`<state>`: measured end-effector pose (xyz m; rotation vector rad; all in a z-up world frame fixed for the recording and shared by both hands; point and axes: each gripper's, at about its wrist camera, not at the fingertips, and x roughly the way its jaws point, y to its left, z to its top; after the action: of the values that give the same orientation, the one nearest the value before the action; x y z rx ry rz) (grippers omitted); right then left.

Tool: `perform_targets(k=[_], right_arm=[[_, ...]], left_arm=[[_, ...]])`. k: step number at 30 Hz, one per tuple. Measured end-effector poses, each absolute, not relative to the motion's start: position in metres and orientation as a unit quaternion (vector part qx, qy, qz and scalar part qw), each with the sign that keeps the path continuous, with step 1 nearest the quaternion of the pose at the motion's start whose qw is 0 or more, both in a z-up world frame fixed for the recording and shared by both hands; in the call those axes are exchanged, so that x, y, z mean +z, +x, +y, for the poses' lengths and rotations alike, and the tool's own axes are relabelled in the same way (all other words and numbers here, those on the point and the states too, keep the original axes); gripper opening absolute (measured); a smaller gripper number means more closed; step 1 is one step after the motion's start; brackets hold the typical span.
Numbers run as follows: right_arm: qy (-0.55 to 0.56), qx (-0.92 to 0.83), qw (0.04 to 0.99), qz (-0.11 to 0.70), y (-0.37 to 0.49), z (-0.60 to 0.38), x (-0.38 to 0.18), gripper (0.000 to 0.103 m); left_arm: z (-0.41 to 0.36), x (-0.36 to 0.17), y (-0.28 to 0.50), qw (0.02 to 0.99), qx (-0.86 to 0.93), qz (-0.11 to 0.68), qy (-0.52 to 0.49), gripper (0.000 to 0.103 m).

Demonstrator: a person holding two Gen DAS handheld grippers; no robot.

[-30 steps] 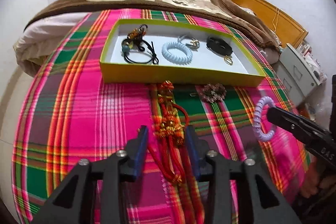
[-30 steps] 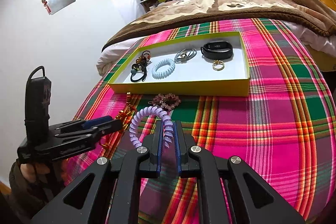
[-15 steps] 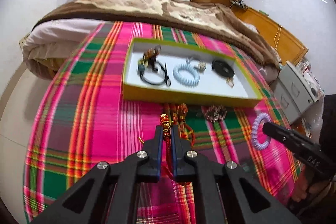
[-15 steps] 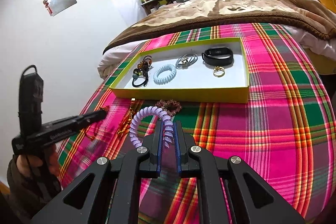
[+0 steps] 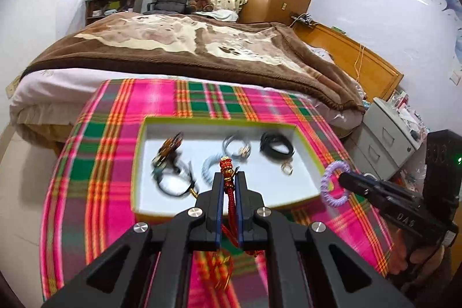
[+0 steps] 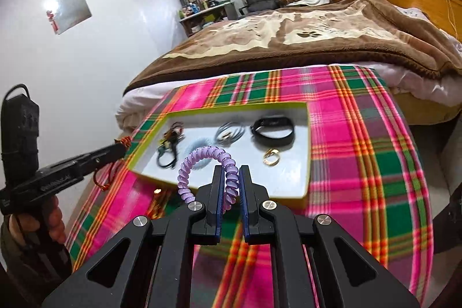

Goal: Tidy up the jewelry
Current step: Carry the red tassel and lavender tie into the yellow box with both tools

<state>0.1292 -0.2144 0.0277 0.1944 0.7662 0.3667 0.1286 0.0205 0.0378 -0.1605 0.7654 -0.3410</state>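
Note:
My left gripper is shut on a red and gold tassel charm and holds it in the air above the near edge of the yellow-rimmed white tray; its cords hang below. My right gripper is shut on a purple spiral hair tie, lifted near the tray's front edge. The purple tie also shows in the left wrist view. In the tray lie a black band, a gold ring, a silver bracelet, a pale blue spiral tie and a black beaded cord.
The tray sits on a pink and green plaid cloth at the foot of a bed with a brown blanket. A grey drawer cabinet stands to the right. The left gripper shows in the right wrist view.
My left gripper closed on the red tassel charm and lifted it off the cloth toward the tray. My right gripper rose with the purple tie and moved nearer the tray.

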Motion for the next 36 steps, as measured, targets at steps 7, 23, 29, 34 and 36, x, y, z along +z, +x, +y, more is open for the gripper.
perform_targets(k=[7, 23, 29, 34, 36], right_arm=[[0.093, 0.165, 0.898, 0.396, 0.159, -0.211, 0.013, 0.01], [0.046, 0.156, 0.878, 0.449, 0.205, -0.181, -0.028, 0.01], [0.036, 0.15, 0.875, 0.458, 0.21, -0.178, -0.035, 0.01], [0.022, 0.143, 0.878, 0.456, 0.213, -0.176, -0.036, 0.01], [0.02, 0.142, 0.879, 0.455, 0.213, -0.176, -0.036, 0.01]], left_arm=[[0.006, 0.028, 0.17, 0.904, -0.165, 0.39, -0.065, 0.008], [-0.005, -0.012, 0.228, 0.883, -0.151, 0.44, -0.053, 0.008], [-0.008, -0.021, 0.237, 0.879, -0.144, 0.451, -0.054, 0.008], [-0.01, -0.029, 0.242, 0.874, -0.14, 0.462, -0.051, 0.008], [-0.011, -0.03, 0.242, 0.874, -0.14, 0.462, -0.05, 0.008]])
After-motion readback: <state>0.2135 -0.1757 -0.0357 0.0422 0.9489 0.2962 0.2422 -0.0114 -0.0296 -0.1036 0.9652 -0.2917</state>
